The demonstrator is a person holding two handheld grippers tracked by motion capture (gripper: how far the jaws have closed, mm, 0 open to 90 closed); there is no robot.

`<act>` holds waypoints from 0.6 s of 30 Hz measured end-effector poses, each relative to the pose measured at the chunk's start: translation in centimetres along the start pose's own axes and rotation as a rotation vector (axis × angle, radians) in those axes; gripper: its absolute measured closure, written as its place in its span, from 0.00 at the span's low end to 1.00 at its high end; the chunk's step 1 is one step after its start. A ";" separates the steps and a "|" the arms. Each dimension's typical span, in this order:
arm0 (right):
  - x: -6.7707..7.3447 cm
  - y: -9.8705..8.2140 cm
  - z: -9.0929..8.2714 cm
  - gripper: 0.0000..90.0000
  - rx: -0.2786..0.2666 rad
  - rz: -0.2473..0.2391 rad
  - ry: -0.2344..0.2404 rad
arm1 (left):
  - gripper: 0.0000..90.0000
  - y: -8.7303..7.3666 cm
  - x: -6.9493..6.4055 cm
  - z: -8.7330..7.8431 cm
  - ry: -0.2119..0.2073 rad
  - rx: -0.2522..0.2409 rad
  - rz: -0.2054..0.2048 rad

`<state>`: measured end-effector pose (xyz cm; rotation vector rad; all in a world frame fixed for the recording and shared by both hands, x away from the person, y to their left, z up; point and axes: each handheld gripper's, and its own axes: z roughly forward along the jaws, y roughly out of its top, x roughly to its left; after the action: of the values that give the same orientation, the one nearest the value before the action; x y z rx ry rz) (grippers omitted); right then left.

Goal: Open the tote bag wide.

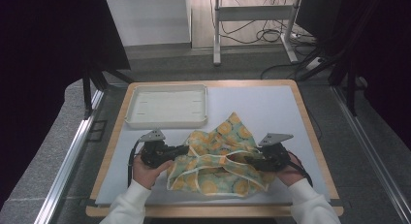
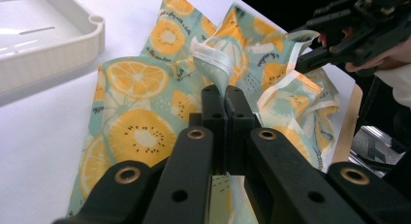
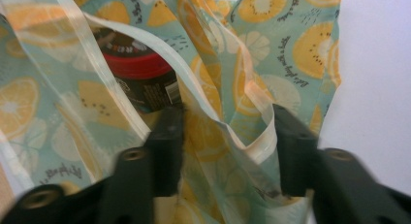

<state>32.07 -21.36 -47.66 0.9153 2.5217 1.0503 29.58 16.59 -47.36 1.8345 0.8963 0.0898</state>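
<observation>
Two grippers work at one crumpled cloth bag (image 1: pixel 218 158) printed with orange slices on pale green, lying in the lower middle of the high view on the white table (image 1: pixel 271 103). The left gripper (image 2: pixel 225 95) has its jaws pressed together on a fold of the bag, the white hem bunching just above their tips in the left gripper view. The right gripper (image 3: pixel 225 122) stands with jaws spread wide, a loop of the bag's white-edged fabric hanging between them; whether either jaw touches it I cannot tell. Behind the fabric, upper left of the right gripper view, a dark container with a red band (image 3: pixel 138 71) shows inside the bag. An off-white tray (image 1: pixel 167 121) sits beyond the bag, upper left of the table, near but apart.
</observation>
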 end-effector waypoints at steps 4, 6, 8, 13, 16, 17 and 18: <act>-0.2 0.1 -0.1 0.88 -0.011 0.016 -0.007 | 1.00 0.1 0.1 -0.4 0.007 -0.017 0.000; -0.3 0.2 -0.4 0.93 -0.033 0.028 -0.011 | 1.00 0.2 0.1 -0.6 0.010 -0.030 0.001; -0.3 0.5 -0.8 0.95 -0.061 0.033 -0.016 | 1.00 0.3 0.1 -0.8 0.013 -0.036 0.009; -0.2 1.1 -1.5 0.96 -0.107 0.031 -0.015 | 1.00 0.5 0.2 -1.4 0.022 -0.060 0.005; -0.3 1.6 -1.6 0.96 -0.126 0.031 -0.018 | 1.00 0.6 0.2 -1.7 0.031 -0.075 0.006; -0.4 1.8 -1.6 0.96 -0.134 0.034 -0.019 | 1.00 0.7 0.3 -1.8 0.035 -0.077 0.007; -0.4 2.0 -1.5 0.96 -0.137 0.035 -0.020 | 1.00 0.7 0.3 -1.9 0.040 -0.080 0.009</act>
<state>32.60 -21.42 -45.19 0.9294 2.3916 1.2012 29.32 18.07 -46.02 1.7676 0.9000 0.1666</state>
